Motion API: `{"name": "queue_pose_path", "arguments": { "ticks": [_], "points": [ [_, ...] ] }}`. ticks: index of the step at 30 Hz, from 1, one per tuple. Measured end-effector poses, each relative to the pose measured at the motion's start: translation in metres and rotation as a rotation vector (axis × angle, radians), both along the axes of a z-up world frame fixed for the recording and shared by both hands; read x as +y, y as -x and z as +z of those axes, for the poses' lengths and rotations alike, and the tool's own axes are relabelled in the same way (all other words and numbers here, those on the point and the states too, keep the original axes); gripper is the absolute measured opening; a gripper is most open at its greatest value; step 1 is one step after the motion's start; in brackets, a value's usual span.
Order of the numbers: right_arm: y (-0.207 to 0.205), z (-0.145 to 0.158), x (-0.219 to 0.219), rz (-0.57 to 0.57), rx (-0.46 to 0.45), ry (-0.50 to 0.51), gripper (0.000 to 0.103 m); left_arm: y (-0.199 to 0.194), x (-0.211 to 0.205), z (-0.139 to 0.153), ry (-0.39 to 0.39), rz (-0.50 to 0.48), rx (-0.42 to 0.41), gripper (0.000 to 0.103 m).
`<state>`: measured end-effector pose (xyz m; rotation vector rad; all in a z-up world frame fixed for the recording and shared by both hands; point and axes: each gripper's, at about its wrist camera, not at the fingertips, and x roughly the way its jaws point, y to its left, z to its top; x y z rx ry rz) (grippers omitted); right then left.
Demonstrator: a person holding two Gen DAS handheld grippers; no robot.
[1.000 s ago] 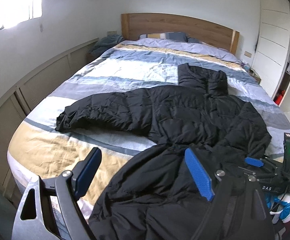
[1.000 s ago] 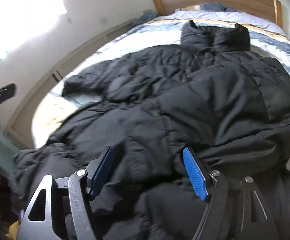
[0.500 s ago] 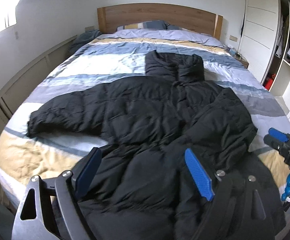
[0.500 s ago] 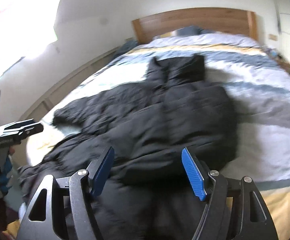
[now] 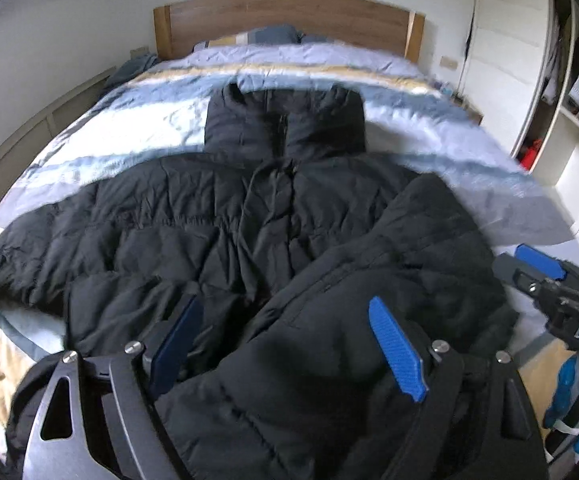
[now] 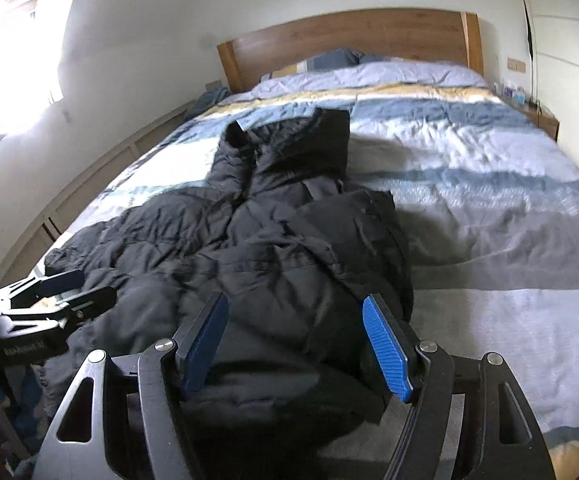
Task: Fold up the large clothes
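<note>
A black puffer jacket point(image 5: 249, 220) lies front up on the bed, collar toward the headboard. One sleeve stretches out to the left, and the other is folded over the body. My left gripper point(image 5: 285, 344) hovers open over the lower part of the jacket, with fabric beneath its blue pads but not pinched. In the right wrist view the jacket point(image 6: 273, 248) fills the centre left. My right gripper point(image 6: 293, 344) stands open above its lower right edge. Each gripper shows in the other's view: the right gripper point(image 5: 549, 280) and the left gripper point(image 6: 57, 292).
The striped bed cover point(image 6: 489, 200) lies bare to the right of the jacket. A wooden headboard point(image 5: 289, 16) and pillows sit at the far end. A white wardrobe point(image 5: 569, 100) stands on the right and a low panelled wall on the left. A blue-gloved hand point(image 5: 577, 392) holds the right gripper.
Both grippers have swung to the right along the foot of the bed. The left one has come lower over the jacket. The right one now sits at the jacket's right edge. Jaws unchanged.
</note>
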<state>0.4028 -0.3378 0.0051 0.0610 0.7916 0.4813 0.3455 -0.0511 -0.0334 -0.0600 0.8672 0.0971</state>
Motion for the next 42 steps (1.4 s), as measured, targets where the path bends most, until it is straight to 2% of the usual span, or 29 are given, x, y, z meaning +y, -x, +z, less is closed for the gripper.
{"name": "queue_pose_path", "arguments": {
  "ticks": [4,6,10,17,20,23,25,29,33,37,42],
  "points": [
    [-0.011,-0.037,0.010,0.009,0.062,0.024,0.070,-0.008,0.010,-0.050,0.004,0.029,0.095,0.086],
    [-0.012,-0.055,0.016,0.012,0.089,0.034,0.070,-0.007,0.013,-0.059,0.016,0.029,0.107,0.086],
    [-0.014,-0.065,0.017,0.002,0.111,0.051,0.070,-0.004,0.015,-0.051,0.021,0.013,0.101,0.086],
    [0.018,-0.023,0.013,0.012,0.043,0.016,0.070,0.029,0.030,-0.019,0.005,0.008,0.026,0.085],
    [0.040,-0.018,0.021,0.038,0.041,-0.002,0.070,0.038,0.040,-0.026,-0.004,0.027,0.060,0.085],
    [0.049,-0.037,0.032,0.033,0.094,0.038,0.070,0.039,0.047,-0.042,0.004,0.030,0.142,0.086],
    [0.052,-0.043,0.033,0.011,0.122,0.059,0.070,0.047,0.050,-0.036,-0.007,0.024,0.129,0.085],
    [0.066,-0.019,0.028,-0.020,0.106,0.045,0.070,0.068,0.061,-0.007,-0.021,0.023,0.074,0.085],
    [0.095,0.015,0.031,-0.032,0.054,0.041,0.070,0.090,0.079,0.015,0.010,0.010,0.074,0.085],
    [0.129,0.044,0.034,-0.064,0.030,0.039,0.070,0.125,0.101,0.035,0.045,-0.021,0.076,0.085],
    [0.169,0.070,0.039,-0.089,0.000,0.036,0.070,0.171,0.140,0.061,0.022,-0.003,0.028,0.085]
  ]
}}
